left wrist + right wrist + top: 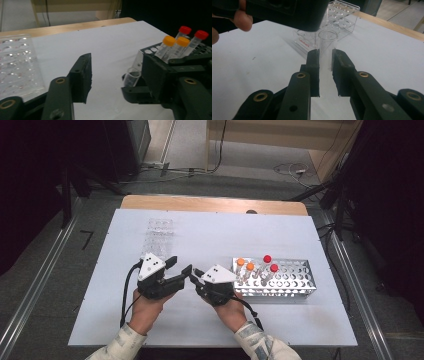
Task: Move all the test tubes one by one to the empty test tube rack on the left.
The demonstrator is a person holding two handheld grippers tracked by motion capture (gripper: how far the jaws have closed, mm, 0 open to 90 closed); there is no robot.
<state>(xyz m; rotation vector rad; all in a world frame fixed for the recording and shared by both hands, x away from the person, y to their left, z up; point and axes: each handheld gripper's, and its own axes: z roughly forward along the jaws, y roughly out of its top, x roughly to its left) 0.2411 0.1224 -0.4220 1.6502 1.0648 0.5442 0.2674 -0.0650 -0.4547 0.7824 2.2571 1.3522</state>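
Note:
My right gripper [325, 60] is shut on a clear uncapped tube [327, 41], which stands upright between the jaws with its open mouth up. In the high view the right gripper [196, 274] sits just left of a metal rack [295, 282]. The left gripper [180, 266] is open, its jaws spread wide right beside the right gripper's tips. From the left gripper [107, 82] view, the clear tube [131, 76] shows close to its right jaw. The metal rack [155, 48] holds two orange-capped tubes [245, 265] and two red-capped tubes [270, 263].
A clear plastic rack [160, 236] with empty wells stands at the back left on the white table sheet [220, 232]. The wooden table edge [215, 203] runs along the far side. Cables lie on the floor beyond.

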